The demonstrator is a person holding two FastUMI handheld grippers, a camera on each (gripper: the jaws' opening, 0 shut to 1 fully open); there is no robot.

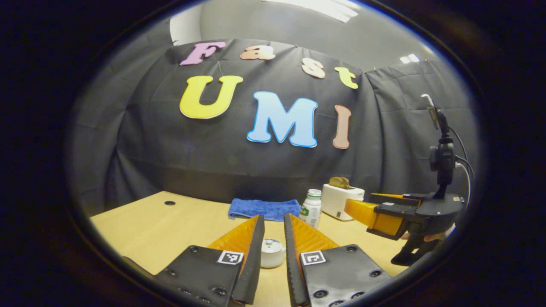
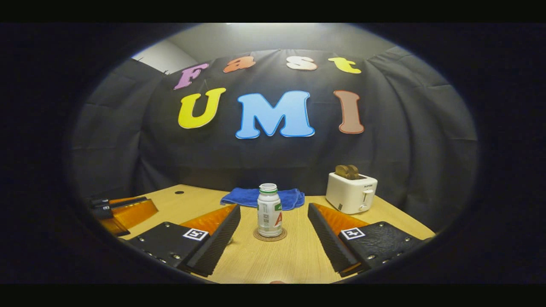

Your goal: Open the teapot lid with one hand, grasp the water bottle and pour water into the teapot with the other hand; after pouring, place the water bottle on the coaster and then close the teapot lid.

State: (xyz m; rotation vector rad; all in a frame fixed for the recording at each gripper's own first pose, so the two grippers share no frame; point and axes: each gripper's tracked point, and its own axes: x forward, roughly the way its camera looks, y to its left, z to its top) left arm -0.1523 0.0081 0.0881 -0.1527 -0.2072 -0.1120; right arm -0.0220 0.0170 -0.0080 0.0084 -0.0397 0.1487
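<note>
A white water bottle (image 2: 269, 209) with no cap stands upright on a round coaster (image 2: 269, 235) in the right gripper view. My right gripper (image 2: 273, 206) is open wide, its fingers short of the bottle on either side and not touching it. In the left gripper view the bottle (image 1: 311, 207) stands right of centre, with the right gripper (image 1: 358, 207) beside it. The left gripper (image 1: 273, 216) has only a narrow gap. Through that gap I see a small white teapot lid (image 1: 271, 252) with a knob, low over the table. No finger visibly presses on it.
A white toaster (image 2: 352, 192) with toast stands at the back right of the wooden table (image 1: 170, 230). A folded blue cloth (image 2: 243, 197) lies at the back behind the bottle. My left gripper (image 2: 128, 207) shows at the far left of the right gripper view.
</note>
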